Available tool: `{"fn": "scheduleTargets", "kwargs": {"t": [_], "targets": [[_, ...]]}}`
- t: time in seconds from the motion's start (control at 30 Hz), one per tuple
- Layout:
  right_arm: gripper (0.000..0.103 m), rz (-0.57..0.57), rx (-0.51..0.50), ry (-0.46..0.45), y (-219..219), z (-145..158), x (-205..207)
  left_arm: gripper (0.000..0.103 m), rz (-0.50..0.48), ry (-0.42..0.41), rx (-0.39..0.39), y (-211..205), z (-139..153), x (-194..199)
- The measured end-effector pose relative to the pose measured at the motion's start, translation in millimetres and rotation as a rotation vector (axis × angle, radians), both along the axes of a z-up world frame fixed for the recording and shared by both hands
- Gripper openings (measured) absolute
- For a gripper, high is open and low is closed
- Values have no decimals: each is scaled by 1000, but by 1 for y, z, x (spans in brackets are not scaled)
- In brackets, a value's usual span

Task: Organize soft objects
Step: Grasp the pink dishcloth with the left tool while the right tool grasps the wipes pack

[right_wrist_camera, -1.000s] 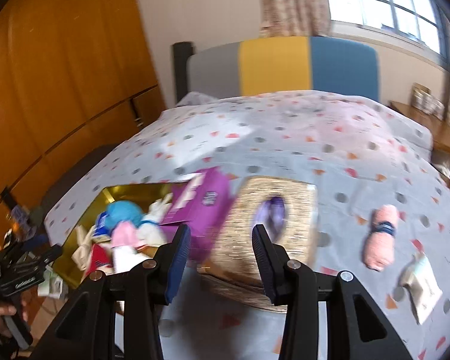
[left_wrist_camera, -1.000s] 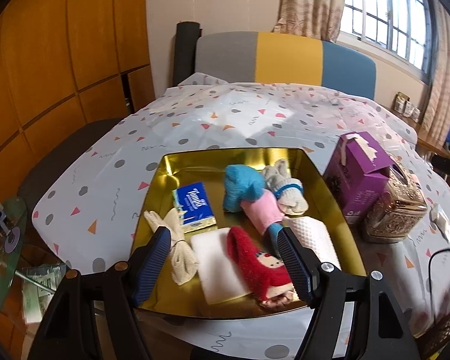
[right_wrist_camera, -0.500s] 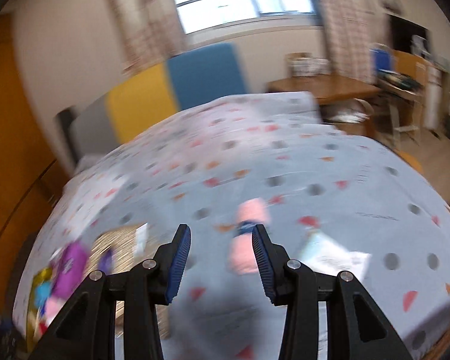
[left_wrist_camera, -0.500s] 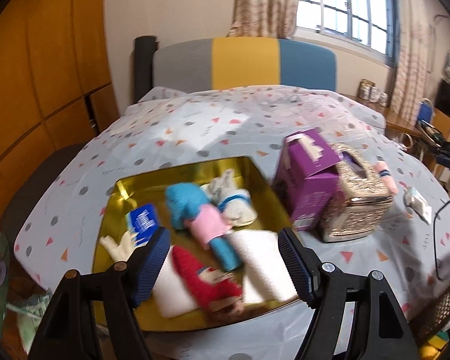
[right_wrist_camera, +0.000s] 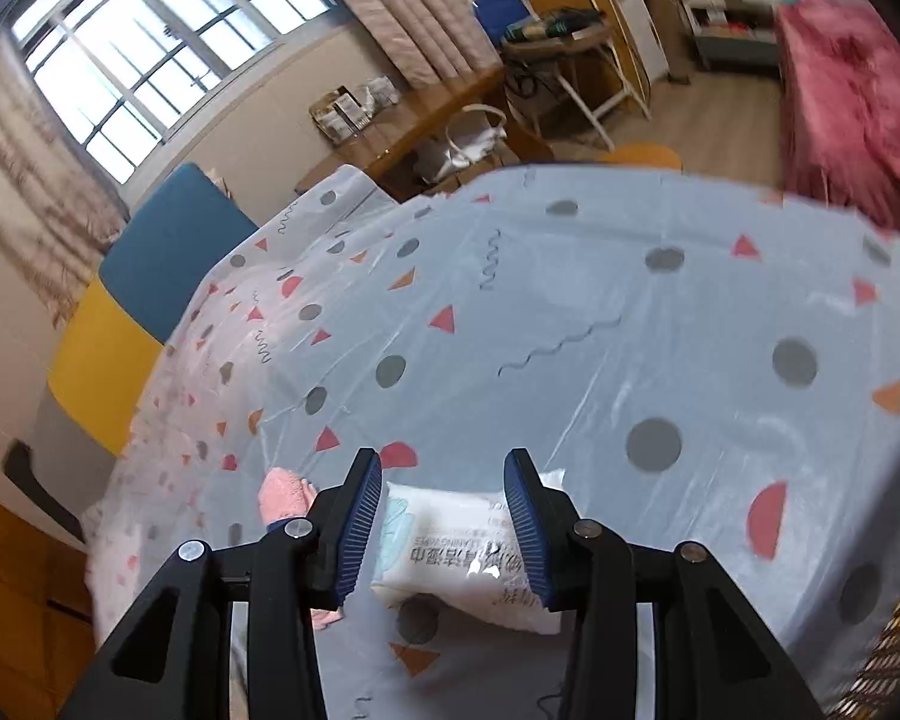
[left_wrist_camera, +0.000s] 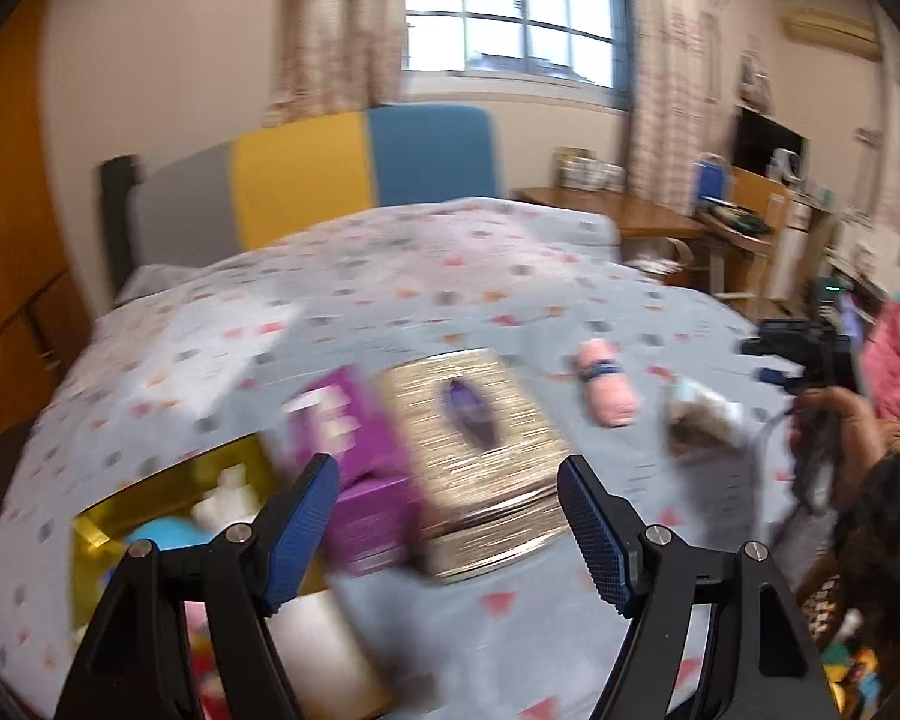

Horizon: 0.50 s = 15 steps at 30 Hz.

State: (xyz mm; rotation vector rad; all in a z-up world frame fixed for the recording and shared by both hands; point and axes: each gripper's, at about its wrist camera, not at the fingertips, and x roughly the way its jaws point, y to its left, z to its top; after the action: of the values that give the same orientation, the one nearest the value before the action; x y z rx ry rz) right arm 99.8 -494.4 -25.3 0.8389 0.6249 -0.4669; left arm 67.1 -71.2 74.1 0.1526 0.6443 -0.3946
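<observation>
With its jaws apart astride the wet-wipes pack, the right gripper should descend squarely before clamping; the left gripper gapes empty.

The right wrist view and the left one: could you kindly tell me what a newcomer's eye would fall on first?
In the right wrist view, a white soft wipes packet lies on the patterned plastic tablecloth, framed by the open right gripper. In the left wrist view, a shiny gold tissue box stands beside a purple carton, and a pink rolled cloth lies beyond.
</observation>
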Motion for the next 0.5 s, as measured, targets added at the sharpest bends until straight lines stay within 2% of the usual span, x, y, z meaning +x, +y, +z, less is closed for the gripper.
{"fn": "scheduleTargets", "kwargs": {"t": [0.17, 0.2, 0.4, 0.5], "targets": [[43, 18, 60, -21, 0, -4, -2, 77, -118, 20, 23, -76, -1, 23], [43, 21, 73, -26, 2, -5, -1, 81, -129, 27, 22, -88, -3, 28], [43, 24, 154, -51, -2, -11, -1, 83, -169, 183, 23, -161, -36, 77], [43, 36, 172, -70, -2, -11, -1, 82, -152, 240, 72, -189, -64, 105]]}}
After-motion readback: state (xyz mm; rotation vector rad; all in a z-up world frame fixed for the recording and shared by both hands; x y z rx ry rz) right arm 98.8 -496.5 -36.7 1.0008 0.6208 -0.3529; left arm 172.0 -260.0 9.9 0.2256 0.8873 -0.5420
